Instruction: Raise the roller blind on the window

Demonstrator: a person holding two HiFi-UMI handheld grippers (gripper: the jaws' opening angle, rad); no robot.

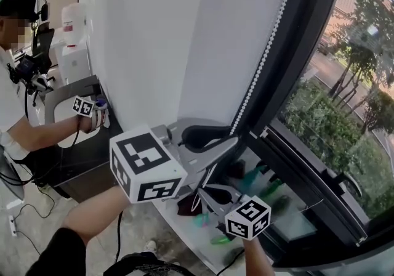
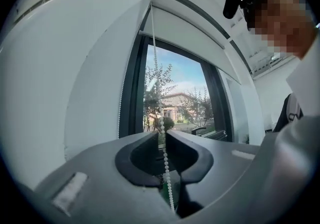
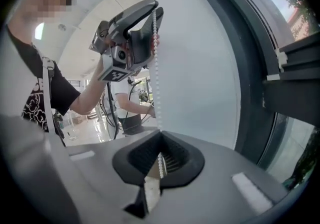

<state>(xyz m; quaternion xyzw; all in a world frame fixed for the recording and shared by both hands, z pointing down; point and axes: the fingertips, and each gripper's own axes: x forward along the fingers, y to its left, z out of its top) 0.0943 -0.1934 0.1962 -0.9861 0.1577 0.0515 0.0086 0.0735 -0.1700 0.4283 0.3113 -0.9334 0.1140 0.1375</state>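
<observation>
1. Wall (image 1: 135, 34): white, left of the window (image 1: 345, 121). It fills the area behind both claws.
2. Window: dark frame (image 1: 289, 84), clear glass. Trees (image 1: 369, 40) and a building stand outside.
3. Blind (image 2: 185, 35): in the left gripper view it covers only the top strip of the window. The glass below is uncovered.
4. Floor (image 1: 31, 207): pale, with cables, near left.
5. Second person (image 1: 18, 114): far left, holding another gripper (image 1: 86, 107). White equipment (image 1: 71, 40) stands behind.
6. Sill (image 1: 184, 222): white, below the window. Green items (image 1: 265, 185) lie on it, too blurred to identify.
7. Left claw (image 1: 231, 133): the higher of the two. Its jaws are released, a narrow gap apart, with the chain (image 1: 265, 53) running through the gap, not pressed.
8. Right claw (image 1: 206, 193): lower and nearer, below the left claw. Its jaws are clenched on the chain.
9. Chain: white beads, hanging along the left edge of the frame, between wall and glass. Nothing stands between it and the claws.
</observation>
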